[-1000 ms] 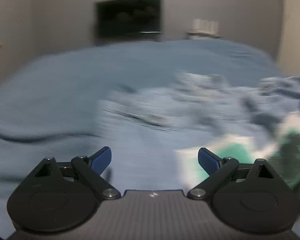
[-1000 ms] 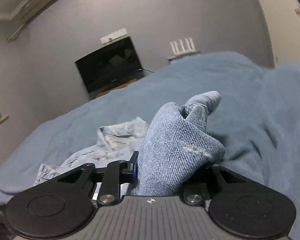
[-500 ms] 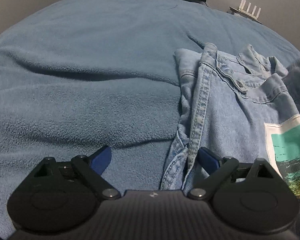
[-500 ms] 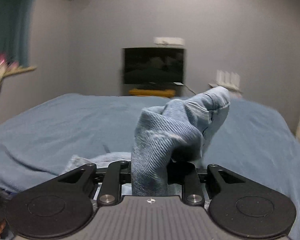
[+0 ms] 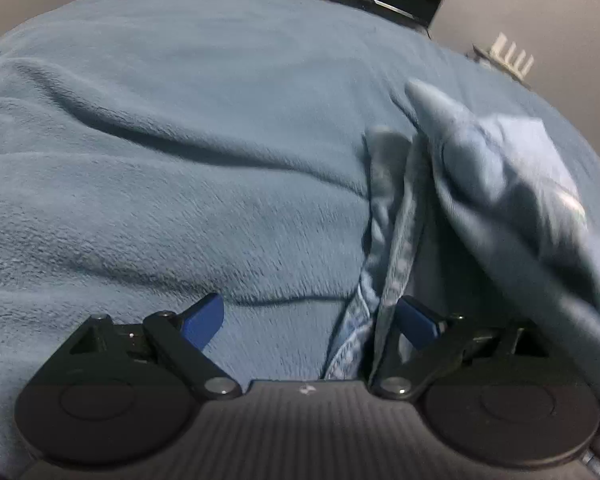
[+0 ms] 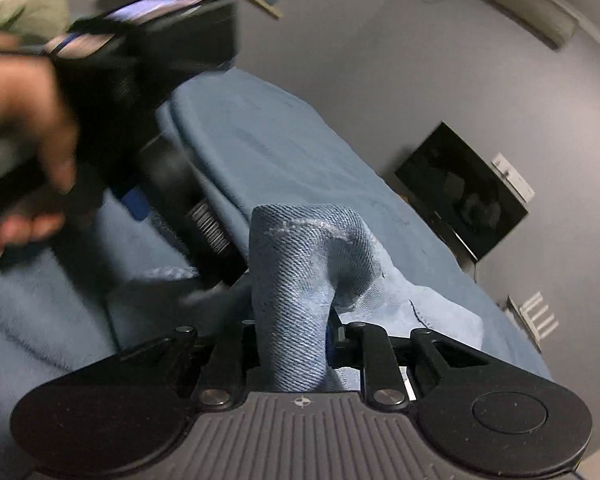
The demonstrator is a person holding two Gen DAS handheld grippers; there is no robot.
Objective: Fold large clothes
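My right gripper (image 6: 296,344): clamped on light-blue denim garment (image 6: 300,280) | my left gripper (image 5: 312,320): fingers apart, garment hem between | blue fleece blanket (image 5: 180,140) underneath

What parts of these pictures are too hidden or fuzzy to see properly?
- Left wrist view: the lifted part of the denim jacket is motion-blurred, so its print is unreadable.
- Right wrist view: denim bunched in the right hand-held gripper hides its fingertips.
- Right wrist view: the left hand-held gripper is blurred; its jaws are unseen.
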